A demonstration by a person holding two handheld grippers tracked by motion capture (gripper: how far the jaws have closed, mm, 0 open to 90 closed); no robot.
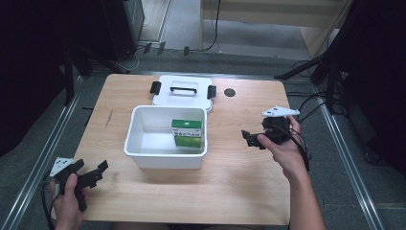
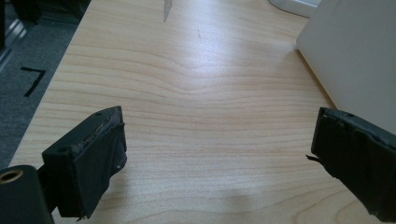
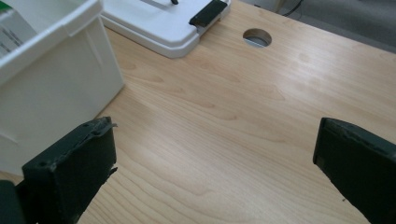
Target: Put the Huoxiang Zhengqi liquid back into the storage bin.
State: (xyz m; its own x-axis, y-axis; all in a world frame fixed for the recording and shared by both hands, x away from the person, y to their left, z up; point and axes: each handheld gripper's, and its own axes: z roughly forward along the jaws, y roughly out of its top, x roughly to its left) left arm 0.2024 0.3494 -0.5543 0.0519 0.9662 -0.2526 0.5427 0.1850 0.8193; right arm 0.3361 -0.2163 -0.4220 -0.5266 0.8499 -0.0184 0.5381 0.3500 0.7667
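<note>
A white plastic bin (image 1: pixel 165 153) stands in the middle of the wooden table (image 1: pixel 230 187). Two green boxes (image 1: pixel 187 128) lie inside it on its right side. The bin's white lid (image 1: pixel 183 98), with a black handle and black latches, lies flat just behind it. My left gripper (image 1: pixel 98 173) is at the table's front left corner, open and empty, left of the bin. My right gripper (image 1: pixel 250 138) hovers right of the bin, open and empty. In the left gripper view the gripper (image 2: pixel 219 123) has bare wood between its jaws; in the right gripper view the gripper (image 3: pixel 215 133) does too.
A round cable hole (image 1: pixel 230 92) sits in the table right of the lid. The bin wall (image 2: pixel 355 51) is close on the right in the left gripper view. In the right gripper view the bin (image 3: pixel 51 70) stands at left and the lid (image 3: pixel 163 23) beyond it.
</note>
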